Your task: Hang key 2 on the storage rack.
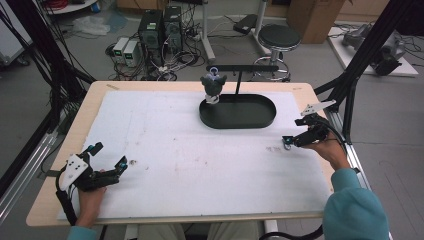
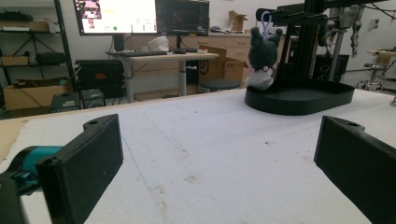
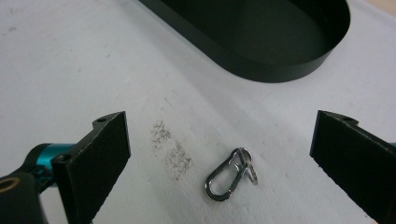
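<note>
A small silver snap clasp (image 3: 229, 175) with a ring lies flat on the white mat (image 1: 175, 150), between the wide-apart jaws of my right gripper (image 3: 222, 140) and touching neither. In the high view the clasp (image 1: 274, 148) sits just left of the right gripper (image 1: 294, 131) at the table's right side. A dark plush toy (image 1: 213, 85) hangs by a blue loop from a black stand, over the left end of a black oval tray (image 1: 260, 120). My left gripper (image 1: 108, 155) rests open at the front left with nothing between its jaws, and it (image 2: 218, 140) faces the plush (image 2: 260, 58).
A small speck (image 1: 132, 161), too small to identify, lies on the mat just right of the left gripper. The tray (image 2: 322, 95) is bare inside apart from the stand's post (image 1: 238, 82). Black frame struts rise at both table sides.
</note>
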`<control>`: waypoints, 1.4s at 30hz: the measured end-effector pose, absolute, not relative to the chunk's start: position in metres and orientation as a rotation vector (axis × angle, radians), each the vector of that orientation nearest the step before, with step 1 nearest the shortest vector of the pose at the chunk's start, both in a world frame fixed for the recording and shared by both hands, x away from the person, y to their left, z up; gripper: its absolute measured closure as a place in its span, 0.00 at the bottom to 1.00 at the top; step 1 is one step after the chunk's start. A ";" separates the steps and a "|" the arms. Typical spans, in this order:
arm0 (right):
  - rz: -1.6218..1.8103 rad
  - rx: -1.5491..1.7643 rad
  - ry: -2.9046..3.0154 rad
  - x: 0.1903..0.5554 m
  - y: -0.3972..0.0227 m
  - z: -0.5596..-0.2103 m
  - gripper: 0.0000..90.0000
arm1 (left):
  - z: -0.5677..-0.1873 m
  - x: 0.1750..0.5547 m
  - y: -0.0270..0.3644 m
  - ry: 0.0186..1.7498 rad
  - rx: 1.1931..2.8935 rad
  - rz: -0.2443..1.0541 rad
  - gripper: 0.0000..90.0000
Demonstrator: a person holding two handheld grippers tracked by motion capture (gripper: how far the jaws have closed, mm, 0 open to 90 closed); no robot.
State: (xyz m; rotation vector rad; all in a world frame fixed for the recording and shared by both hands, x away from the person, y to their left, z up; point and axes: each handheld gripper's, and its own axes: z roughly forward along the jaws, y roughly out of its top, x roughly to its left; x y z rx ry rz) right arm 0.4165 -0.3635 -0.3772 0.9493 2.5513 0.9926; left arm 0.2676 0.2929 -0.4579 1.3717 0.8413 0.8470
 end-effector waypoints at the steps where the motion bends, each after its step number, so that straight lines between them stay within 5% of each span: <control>1: 0.981 0.951 2.563 0.418 -0.363 -0.379 0.05 | -0.458 0.267 0.293 0.841 1.375 0.846 0.02; 20: 0.776 0.975 2.712 0.438 -0.364 -0.406 0.20 | -0.458 0.268 0.293 0.841 1.373 0.846 0.02; 30: 0.699 0.953 2.743 0.440 -0.366 -0.407 0.51 | -0.458 0.267 0.293 0.841 1.373 0.847 0.02; 42: 0.637 0.917 2.723 0.440 -0.363 -0.407 0.70 | -0.458 0.267 0.293 0.841 1.373 0.848 0.02</control>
